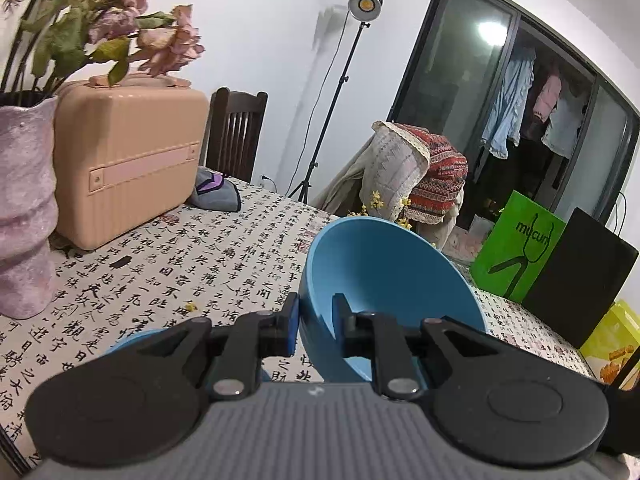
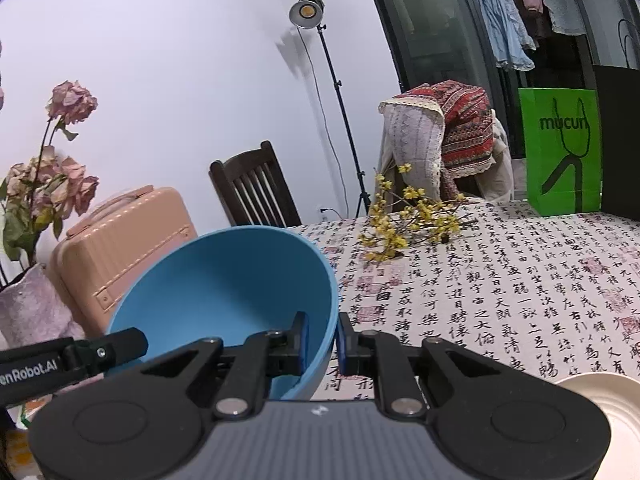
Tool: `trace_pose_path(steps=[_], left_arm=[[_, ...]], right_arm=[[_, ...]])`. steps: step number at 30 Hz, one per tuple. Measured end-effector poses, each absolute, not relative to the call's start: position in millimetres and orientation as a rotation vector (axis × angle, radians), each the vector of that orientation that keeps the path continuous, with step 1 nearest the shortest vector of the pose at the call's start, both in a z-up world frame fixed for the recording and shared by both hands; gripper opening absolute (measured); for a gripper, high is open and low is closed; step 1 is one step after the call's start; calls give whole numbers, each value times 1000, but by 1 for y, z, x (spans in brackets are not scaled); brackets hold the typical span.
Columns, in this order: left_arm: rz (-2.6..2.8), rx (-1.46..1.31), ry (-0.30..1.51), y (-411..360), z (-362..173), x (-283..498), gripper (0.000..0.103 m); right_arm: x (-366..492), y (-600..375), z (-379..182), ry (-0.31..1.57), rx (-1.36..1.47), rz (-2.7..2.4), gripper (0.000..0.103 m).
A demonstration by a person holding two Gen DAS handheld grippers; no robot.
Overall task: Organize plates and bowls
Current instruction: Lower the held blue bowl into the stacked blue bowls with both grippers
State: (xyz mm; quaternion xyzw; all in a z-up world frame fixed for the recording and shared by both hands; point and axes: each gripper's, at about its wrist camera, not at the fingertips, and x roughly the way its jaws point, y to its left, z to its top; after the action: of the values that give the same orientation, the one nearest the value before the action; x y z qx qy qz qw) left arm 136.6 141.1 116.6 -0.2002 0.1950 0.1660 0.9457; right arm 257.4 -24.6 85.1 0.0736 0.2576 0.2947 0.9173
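The left gripper (image 1: 316, 320) is clamping the near wall of a blue bowl (image 1: 384, 280), one finger outside the rim and the other inside the cavity, pads pressing on the wall between them. The bowl is hanging tilted above the table (image 1: 224, 256), its mouth opening toward ten o'clock in the left wrist view. At eight o'clock from the fingers, part of a second blue dish (image 1: 128, 342) is peeking out behind the gripper's linkage; what kind of dish it is cannot be told.

The right gripper (image 2: 323, 340) is pinching the same kind of hold on a blue bowl (image 2: 224, 292): one pad inside, one outside, closed on the rim at the bowl's four o'clock edge. This bowl is also sitting tilted over the table (image 2: 500, 280), its hollow facing up toward the camera. At eight o'clock, the tip of the other gripper is showing beside the bowl. At four o'clock, a cream plate (image 2: 600, 408) is lying on the cloth, partly hidden by the gripper body.

Farther out, a sprig of yellow flowers (image 2: 408, 220) is lying at one o'clock, a green bag (image 2: 560, 152) is standing at two o'clock, and a pink case (image 2: 120, 256) with a vase (image 2: 28, 312) is sitting at ten o'clock.
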Motion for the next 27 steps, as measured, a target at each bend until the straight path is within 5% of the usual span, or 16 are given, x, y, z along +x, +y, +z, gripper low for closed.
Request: trace_pose_path(steps=[27], left_arm=[[384,-497,325,186,105,71,17]], right_arm=[[212,21,86,515,120,706,14]])
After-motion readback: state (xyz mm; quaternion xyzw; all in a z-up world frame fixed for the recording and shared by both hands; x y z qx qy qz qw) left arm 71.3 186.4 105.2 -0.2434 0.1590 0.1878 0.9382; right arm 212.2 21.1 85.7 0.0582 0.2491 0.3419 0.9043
